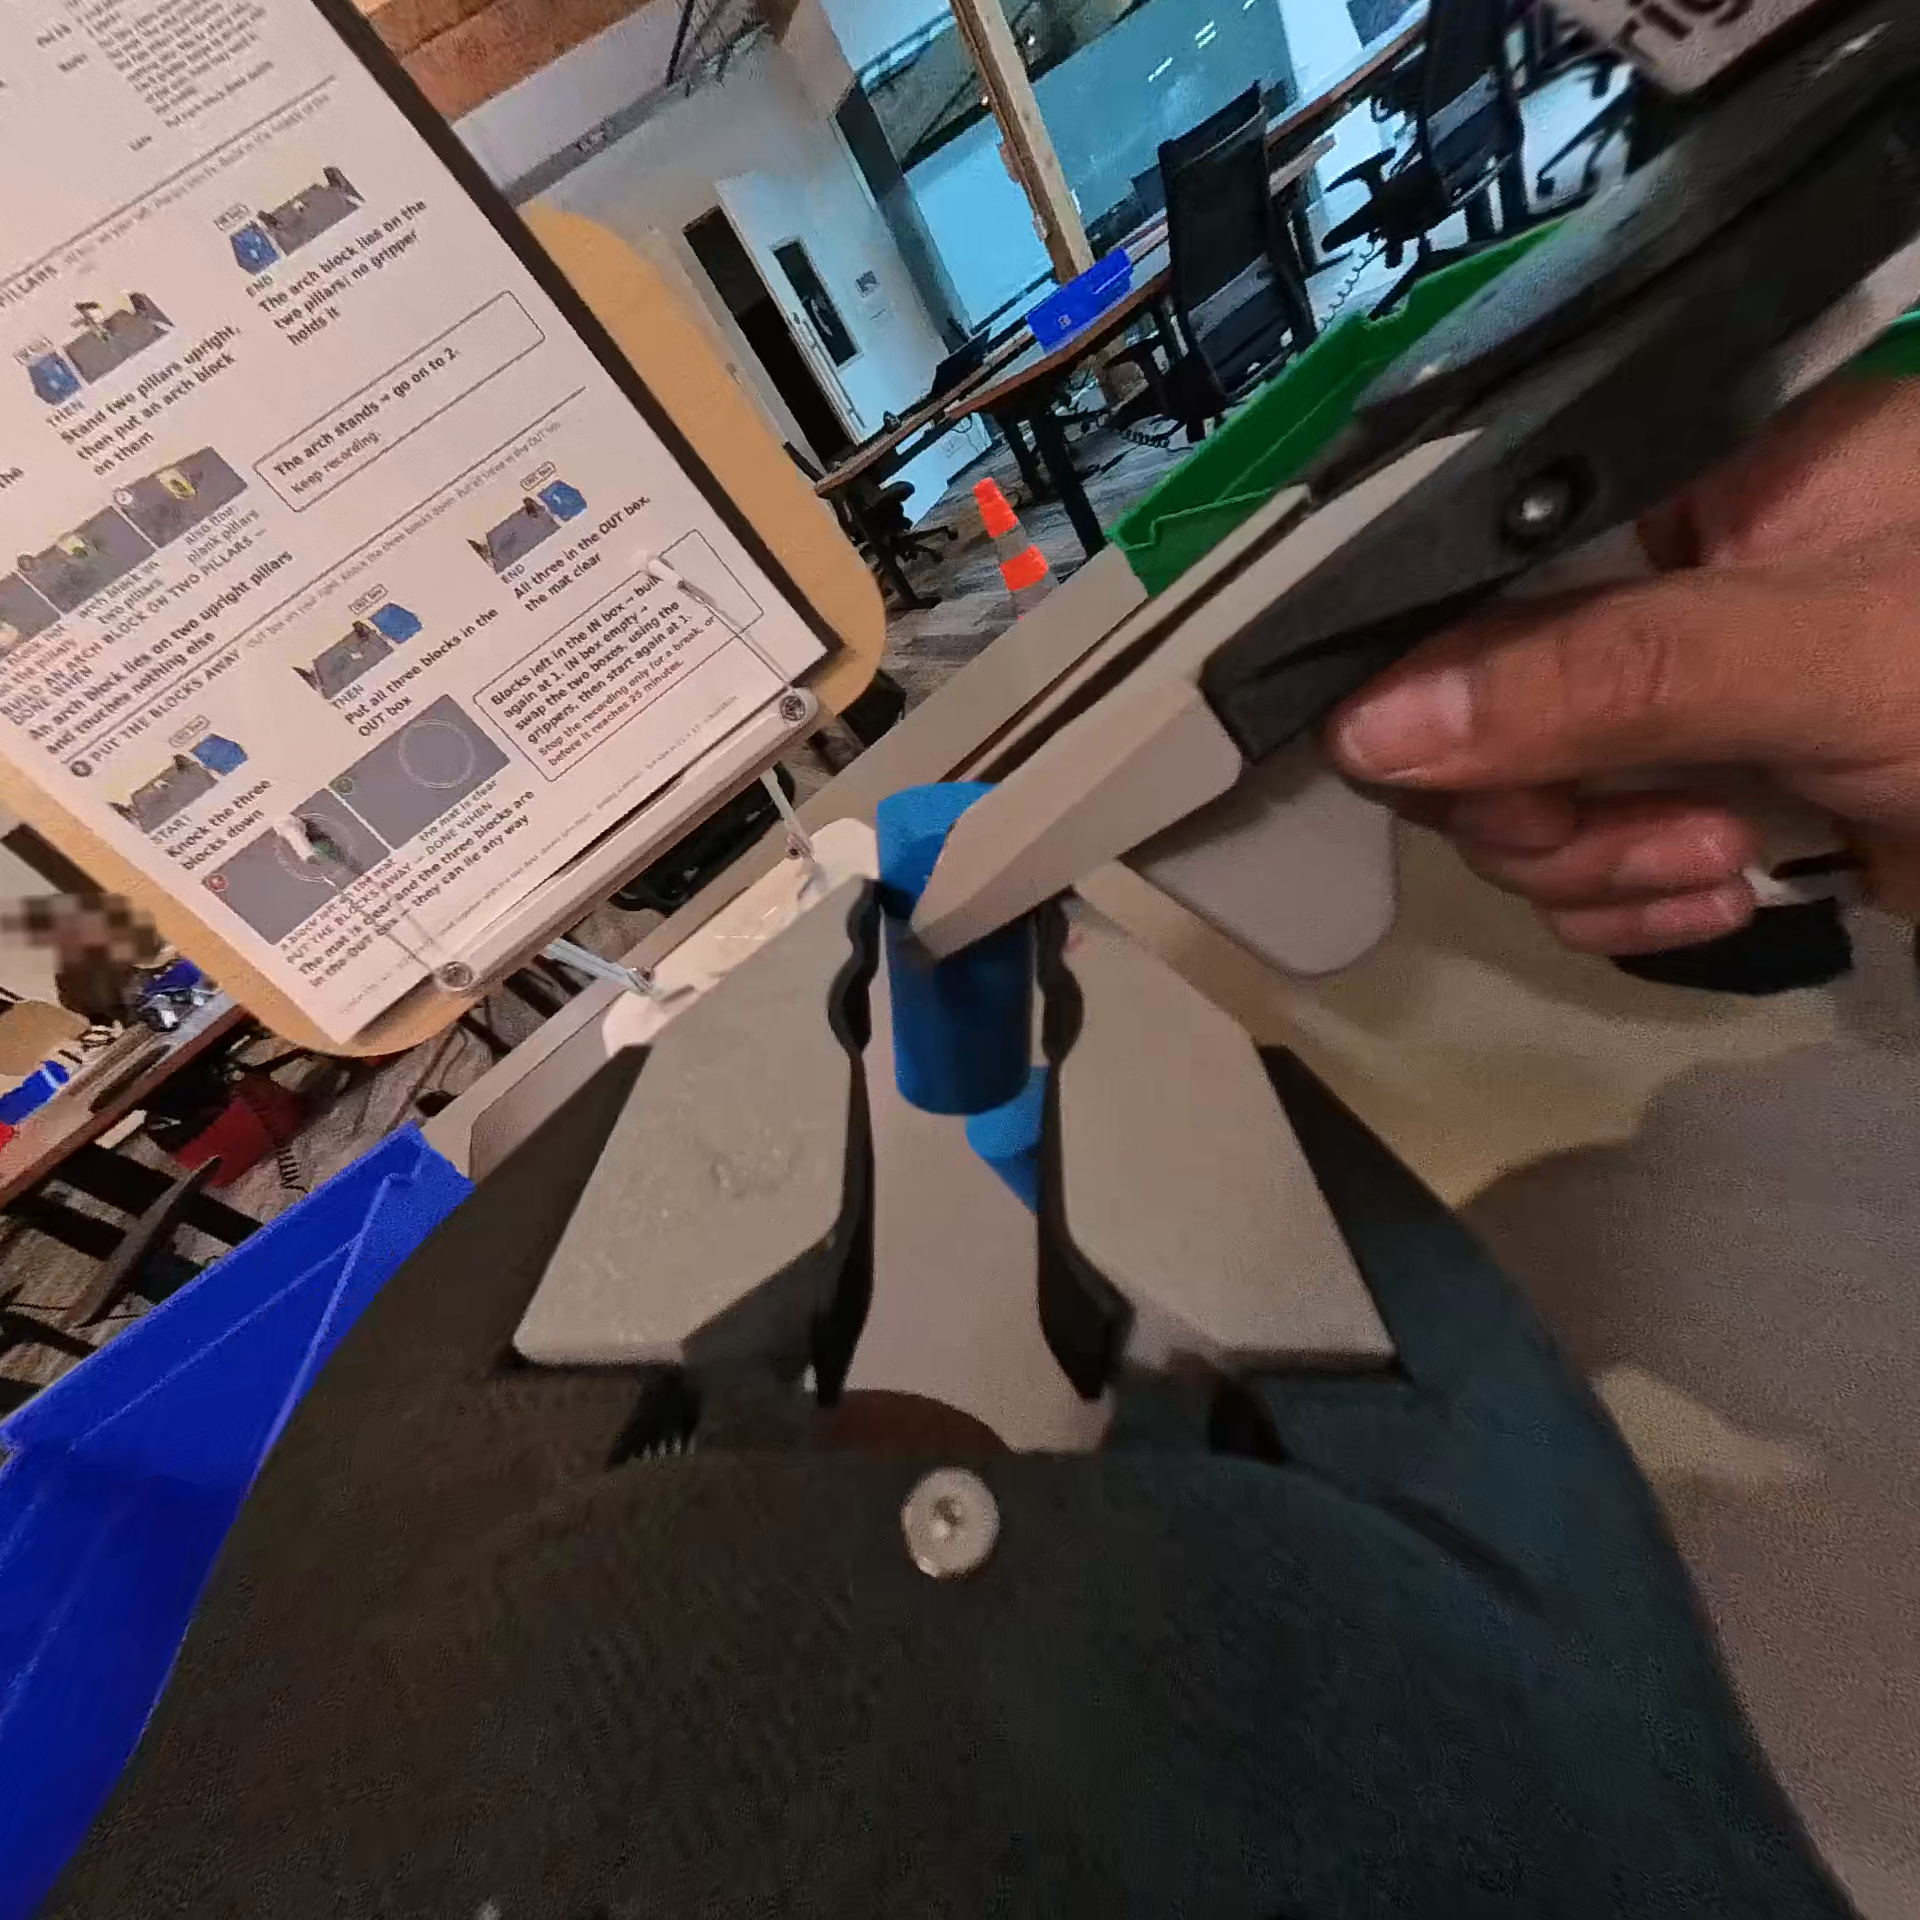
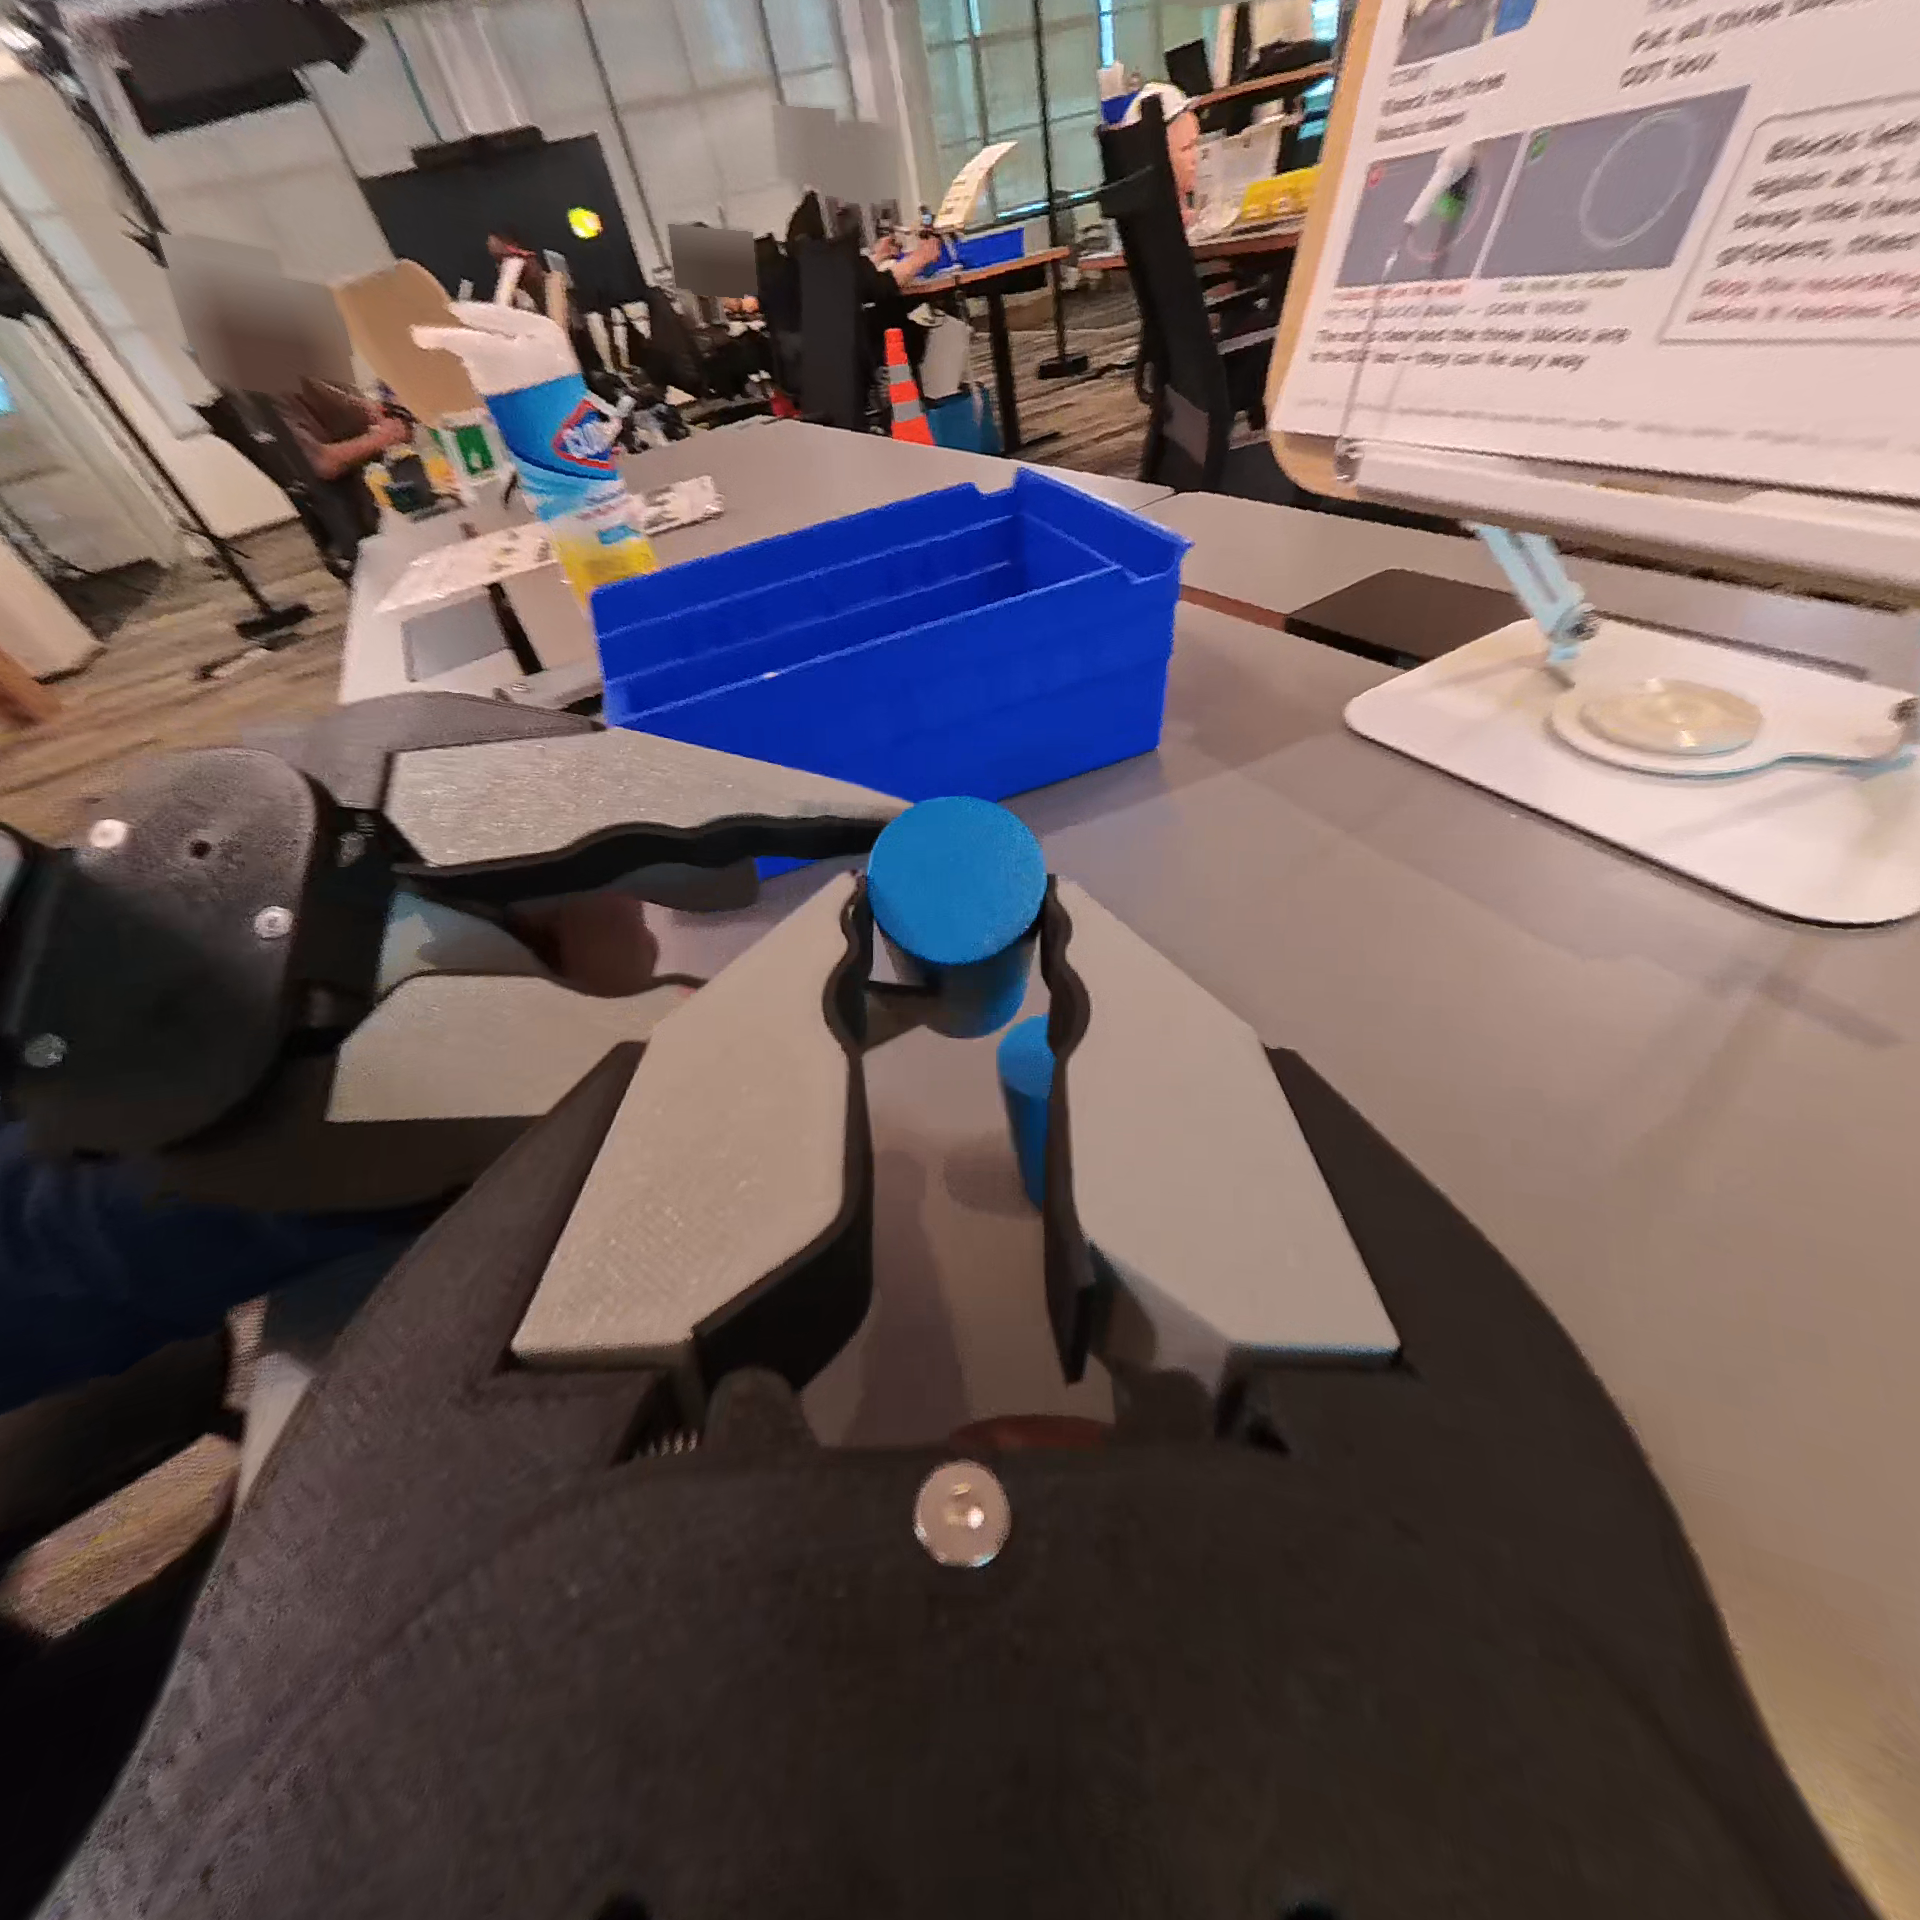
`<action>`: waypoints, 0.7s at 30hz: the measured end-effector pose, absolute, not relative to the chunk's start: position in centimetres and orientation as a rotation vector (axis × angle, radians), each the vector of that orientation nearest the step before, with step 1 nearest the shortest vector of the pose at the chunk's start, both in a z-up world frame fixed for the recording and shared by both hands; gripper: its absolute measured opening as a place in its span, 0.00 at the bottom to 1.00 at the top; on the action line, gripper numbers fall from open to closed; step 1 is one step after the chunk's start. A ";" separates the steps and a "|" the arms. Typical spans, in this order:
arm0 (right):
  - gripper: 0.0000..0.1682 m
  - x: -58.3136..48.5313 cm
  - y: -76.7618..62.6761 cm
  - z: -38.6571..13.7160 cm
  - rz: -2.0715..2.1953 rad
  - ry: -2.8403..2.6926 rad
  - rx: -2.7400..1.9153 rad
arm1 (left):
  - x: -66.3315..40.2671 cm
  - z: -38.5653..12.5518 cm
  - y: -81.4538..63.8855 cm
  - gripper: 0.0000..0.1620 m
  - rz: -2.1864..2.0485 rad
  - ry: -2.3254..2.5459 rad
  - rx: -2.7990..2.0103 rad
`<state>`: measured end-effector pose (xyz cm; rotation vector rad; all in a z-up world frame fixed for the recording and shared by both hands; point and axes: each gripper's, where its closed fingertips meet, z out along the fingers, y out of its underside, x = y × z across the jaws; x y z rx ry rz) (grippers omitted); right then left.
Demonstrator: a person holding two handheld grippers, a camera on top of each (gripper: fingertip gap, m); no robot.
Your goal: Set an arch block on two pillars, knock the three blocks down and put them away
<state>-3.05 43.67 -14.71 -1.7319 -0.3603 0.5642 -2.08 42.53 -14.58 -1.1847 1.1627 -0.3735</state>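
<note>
Pinching one upright blue cylinder (image 2: 956, 920) between both my left claw (image 1: 951, 971) and right claw (image 2: 951, 961), just above the grey surface (image 2: 1455, 987); a second cylinder (image 2: 1027, 1101) stands beside it. It looks light, rigid and smooth; gripping mid-height seems safest.

instruction sheet (image 1: 343, 540) on stand, far left: printed text with small pictures | spray bottle (image 2: 561, 457) far left on counter (image 2: 1455, 935): brand label | right claw's body (image 1: 1704, 31), top right: partial lettering | blue bin (image 1: 1081, 301) far off: small label
</note>
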 end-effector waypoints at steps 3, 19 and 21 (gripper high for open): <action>0.17 -0.3 44.2 -15.6 0.423 -0.323 -1.793 | -2.8 -14.5 42.6 0.21 -0.381 1.149 -1.207; 0.18 1.8 44.1 -24.7 0.290 -0.446 -2.196 | -21.1 -10.5 53.4 0.37 -0.417 1.219 -1.709; 0.18 2.2 43.6 -24.7 0.287 -0.445 -2.209 | -22.9 -12.0 55.9 0.37 -0.409 1.250 -1.804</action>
